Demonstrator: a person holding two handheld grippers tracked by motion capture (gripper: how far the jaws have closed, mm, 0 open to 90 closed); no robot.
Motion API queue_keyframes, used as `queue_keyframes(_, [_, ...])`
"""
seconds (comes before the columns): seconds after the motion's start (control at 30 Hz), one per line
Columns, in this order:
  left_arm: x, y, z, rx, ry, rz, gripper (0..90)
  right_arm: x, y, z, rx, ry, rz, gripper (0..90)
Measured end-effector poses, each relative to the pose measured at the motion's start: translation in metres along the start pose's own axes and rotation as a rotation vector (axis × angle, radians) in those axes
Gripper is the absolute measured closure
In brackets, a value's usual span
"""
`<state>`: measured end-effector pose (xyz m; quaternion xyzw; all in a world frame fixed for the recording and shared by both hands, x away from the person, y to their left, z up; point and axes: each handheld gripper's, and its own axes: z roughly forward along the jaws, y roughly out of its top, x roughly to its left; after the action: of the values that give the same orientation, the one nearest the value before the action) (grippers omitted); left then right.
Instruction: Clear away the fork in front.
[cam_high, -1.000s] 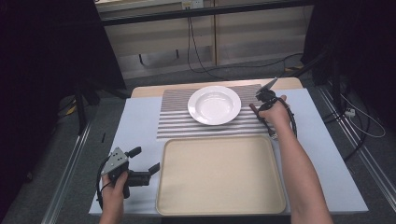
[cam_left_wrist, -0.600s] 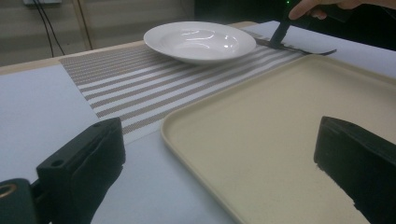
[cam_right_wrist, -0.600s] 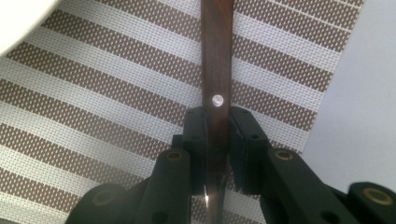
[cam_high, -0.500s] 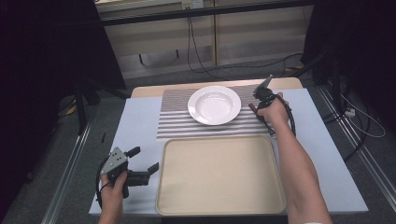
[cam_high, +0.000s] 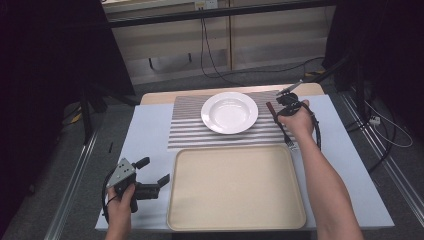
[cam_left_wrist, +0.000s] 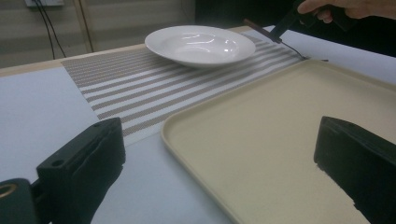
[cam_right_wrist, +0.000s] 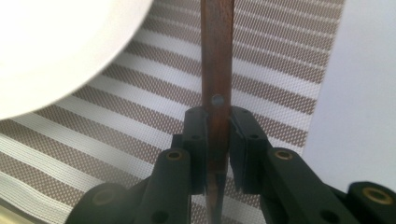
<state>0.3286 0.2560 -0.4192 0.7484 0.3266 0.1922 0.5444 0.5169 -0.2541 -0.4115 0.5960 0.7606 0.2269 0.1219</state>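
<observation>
A pale table stands on grey floor; behind it a beige wall with a dark rail across it; cables hang down and trail over the floor; black curtains flank both sides, dimly lit.

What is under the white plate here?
The white plate sits on a striped placemat, which lies on the table. The part of the mat directly beneath the plate is covered, so nothing else can be confirmed there.

Table with striped mat, tray
</observation>
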Motion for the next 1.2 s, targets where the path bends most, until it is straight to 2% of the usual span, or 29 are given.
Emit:
queue_keyframes(0.17, [0.0, 0.0, 0.0, -0.003, -0.001, -0.004, 2.2, -0.001, -0.002, -0.015, -0.121, 0.009, 0.03, 77.8])
queue_keyframes(0.27, [0.0, 0.0, 0.0, -0.006, 0.001, -0.006, 2.2, -0.001, -0.004, -0.023, -0.187, 0.017, 0.029, 77.8])
queue_keyframes(0.5, [-0.001, 0.001, 0.0, -0.008, 0.0, -0.008, 2.2, 0.003, -0.012, -0.031, -0.326, 0.023, 0.042, 77.8])
queue_keyframes(0.87, [-0.002, 0.001, 0.0, -0.006, 0.001, -0.003, 2.2, 0.003, -0.025, -0.036, -0.479, 0.029, 0.048, 77.8])
queue_keyframes(1.2, [-0.002, 0.001, 0.001, -0.005, 0.001, -0.001, 2.2, 0.007, -0.034, -0.041, -0.574, 0.005, 0.038, 77.8])
